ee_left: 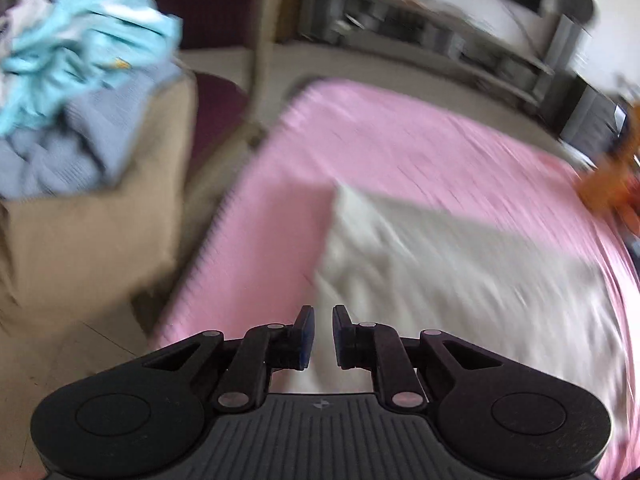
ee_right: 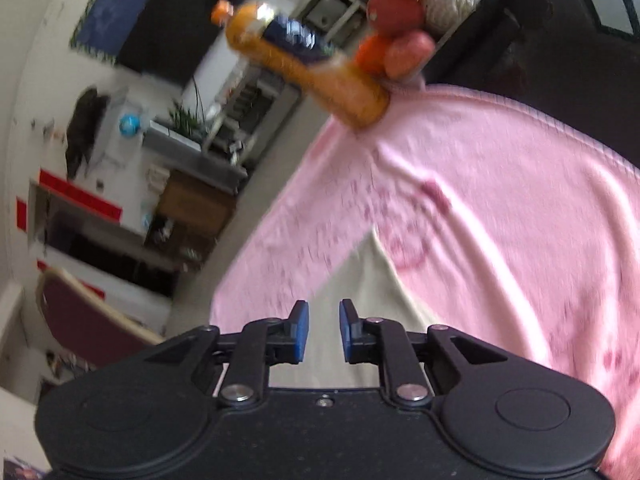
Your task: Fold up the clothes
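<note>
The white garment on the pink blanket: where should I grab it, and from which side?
Probably its far corners. The white garment lies flat on the pink blanket, so come down from above and pinch the edge at the corner ahead of the left gripper; the right gripper faces the other pointed corner.

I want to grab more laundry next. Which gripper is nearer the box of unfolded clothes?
Left. The left gripper hangs over the pink cloth's edge beside the box of unfolded clothes; the right gripper's view shows no box.

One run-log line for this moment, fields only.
left gripper: open, empty | right gripper: open, empty | white garment: on pink blanket | unfolded clothes: piled in box
</note>
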A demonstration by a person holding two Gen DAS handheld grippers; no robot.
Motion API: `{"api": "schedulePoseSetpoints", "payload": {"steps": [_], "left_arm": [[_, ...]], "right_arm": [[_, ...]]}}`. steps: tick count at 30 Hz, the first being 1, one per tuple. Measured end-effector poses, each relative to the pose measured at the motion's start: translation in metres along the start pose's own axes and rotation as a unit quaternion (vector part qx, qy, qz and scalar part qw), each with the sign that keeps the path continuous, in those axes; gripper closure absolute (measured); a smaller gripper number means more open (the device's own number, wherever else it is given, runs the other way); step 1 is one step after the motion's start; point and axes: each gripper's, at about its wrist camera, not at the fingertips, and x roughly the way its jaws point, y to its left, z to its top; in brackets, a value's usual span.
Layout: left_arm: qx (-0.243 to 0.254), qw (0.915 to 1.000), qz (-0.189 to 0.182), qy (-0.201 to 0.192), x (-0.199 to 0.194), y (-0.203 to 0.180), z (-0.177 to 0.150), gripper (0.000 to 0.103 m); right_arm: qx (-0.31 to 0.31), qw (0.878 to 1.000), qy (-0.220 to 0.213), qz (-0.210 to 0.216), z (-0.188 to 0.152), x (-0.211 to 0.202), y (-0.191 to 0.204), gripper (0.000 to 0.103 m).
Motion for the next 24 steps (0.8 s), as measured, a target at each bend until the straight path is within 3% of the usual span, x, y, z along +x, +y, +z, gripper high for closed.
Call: {"api": "schedulePoseSetpoints", "payload": {"steps": [4,8,12,15,19,21,24], "left_arm": [[0.057,0.9983,-0.003,-0.014,-0.001,-0.027,-0.007,0.090],[0.064,0.9978,-0.006,-0.016,0.017,-0.035,-0.002,0.090],[0.057,0.9980,-0.016,-0.019,0.042,-0.043,0.014,0.090],[0.047,0.9980,-0.032,-0.026,0.057,-0.049,0.024,0.090],[0.032,0.9994,-0.013,-0.007,0.079,-0.046,0.023,0.086],[0.007,0.9998,-0.018,-0.001,0.080,-0.036,0.023,0.086],[-0.036,0.9990,-0.026,0.005,0.077,-0.021,0.023,0.088]], "right_arm": [[-0.004,0.999,0.048,-0.019,-0.020,0.029,0.000,0.084],[-0.004,0.996,0.078,-0.038,-0.028,0.051,-0.004,0.084],[0.074,0.989,0.124,0.029,-0.029,0.080,-0.018,0.084],[0.071,0.986,0.141,0.060,-0.032,0.100,-0.013,0.083],[0.030,0.986,0.161,0.039,-0.038,0.123,-0.008,0.081],[0.043,0.986,0.160,0.026,-0.038,0.126,-0.016,0.095],[0.094,0.984,0.153,0.022,-0.034,0.120,-0.034,0.103]]}}
